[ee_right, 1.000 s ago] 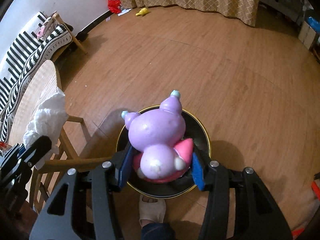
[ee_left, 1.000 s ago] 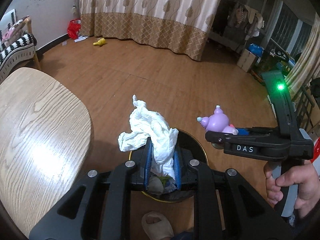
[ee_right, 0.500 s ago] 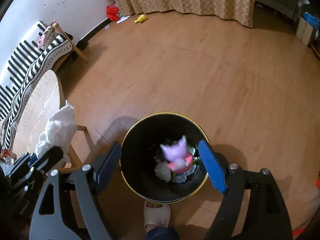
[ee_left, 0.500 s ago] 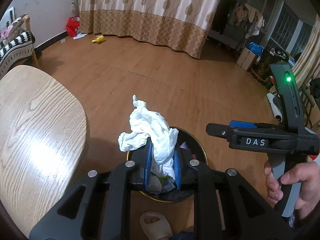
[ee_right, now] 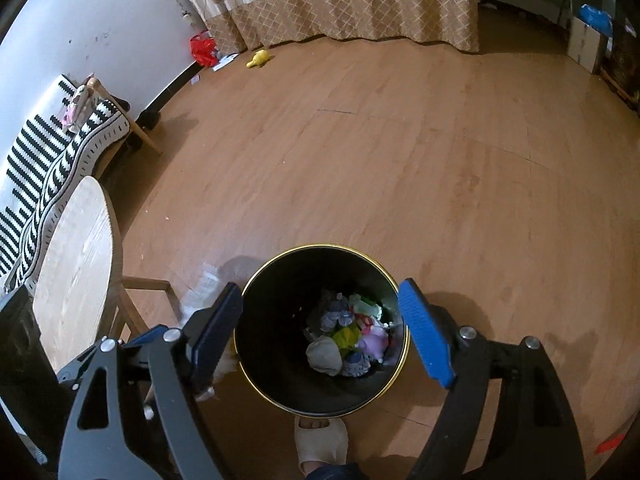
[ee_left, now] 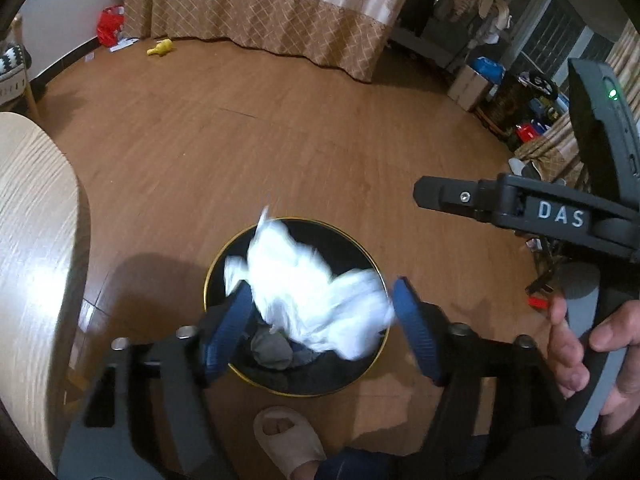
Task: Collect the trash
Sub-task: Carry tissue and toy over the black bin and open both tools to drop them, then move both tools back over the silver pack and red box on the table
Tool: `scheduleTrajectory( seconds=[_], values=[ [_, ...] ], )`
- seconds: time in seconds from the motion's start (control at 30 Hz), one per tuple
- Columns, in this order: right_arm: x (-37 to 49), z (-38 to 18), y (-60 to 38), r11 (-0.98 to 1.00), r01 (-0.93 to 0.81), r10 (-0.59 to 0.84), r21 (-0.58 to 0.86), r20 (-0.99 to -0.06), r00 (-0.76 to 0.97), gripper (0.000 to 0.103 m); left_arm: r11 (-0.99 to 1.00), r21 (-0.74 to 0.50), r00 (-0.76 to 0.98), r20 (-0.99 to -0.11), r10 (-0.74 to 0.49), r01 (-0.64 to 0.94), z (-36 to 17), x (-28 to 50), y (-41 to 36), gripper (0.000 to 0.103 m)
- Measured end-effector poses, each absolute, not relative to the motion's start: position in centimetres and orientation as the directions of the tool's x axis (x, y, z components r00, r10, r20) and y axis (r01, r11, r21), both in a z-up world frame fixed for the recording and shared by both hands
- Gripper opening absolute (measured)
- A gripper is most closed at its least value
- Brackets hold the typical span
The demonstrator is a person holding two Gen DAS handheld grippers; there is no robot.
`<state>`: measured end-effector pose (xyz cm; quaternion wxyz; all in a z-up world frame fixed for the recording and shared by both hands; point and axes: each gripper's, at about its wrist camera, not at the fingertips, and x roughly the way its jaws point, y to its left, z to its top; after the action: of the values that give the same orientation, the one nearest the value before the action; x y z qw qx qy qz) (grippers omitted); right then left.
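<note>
Left wrist view: our left gripper [ee_left: 320, 328] is opening over the black bin [ee_left: 240, 372].
White tissue [ee_left: 312, 292], blurred, sits loose between its spreading blue pads. Our right gripper [ee_right: 320, 332] gapes wide, empty, above the bin, where a purple toy [ee_right: 376, 339] lies among trash.

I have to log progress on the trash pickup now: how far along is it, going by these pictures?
Done: the purple toy lies in the black bin among other scraps, and the right claw hangs open over it. In hand: the left claw is opening above the bin, with the blurred white tissue loose between its pads. Possibly left: a yellow item and red bag by the curtain.
</note>
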<state>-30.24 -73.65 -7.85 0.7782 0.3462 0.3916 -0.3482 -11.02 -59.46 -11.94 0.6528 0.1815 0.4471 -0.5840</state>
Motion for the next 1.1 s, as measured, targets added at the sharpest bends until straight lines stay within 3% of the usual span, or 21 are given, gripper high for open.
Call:
scheduleTrajectory(
  seconds=[0.17,0.37,0.57,0.87,1.1],
  values=[
    [-30.1,-7.6,-73.7,0.524,0.809,-0.272,0.264,-0.849,0.453,0.078,0.252,-0.285,-0.084,-0.8,-0.595,0.925,-11.8,-11.0,-59.3,0.074],
    [-28.5,-6.6,-72.7,0.563,0.786,-0.275,0.256,-0.839,0.47,0.078,0.296,-0.276,-0.027,-0.772,-0.635,0.914,-9.9,-10.1,-57.0,0.088],
    [-25.2,-4.8,-70.0,0.642,0.732,-0.287,0.226,-0.815,0.503,0.086,0.387,-0.219,0.1,-0.749,-0.655,0.896,-6.6,-7.5,-52.9,0.092],
    [-15.7,-2.0,-61.8,0.798,0.551,-0.175,0.245,-0.779,0.601,0.086,0.626,-0.172,0.382,-0.661,-0.646,0.761,-0.3,1.5,-38.8,0.093],
    [-5.5,-1.4,-51.5,0.901,0.337,-0.003,0.274,-0.771,0.636,0.086,0.827,-0.082,0.589,-0.663,-0.462,0.557,0.1,9.0,-23.3,0.093]
  ],
)
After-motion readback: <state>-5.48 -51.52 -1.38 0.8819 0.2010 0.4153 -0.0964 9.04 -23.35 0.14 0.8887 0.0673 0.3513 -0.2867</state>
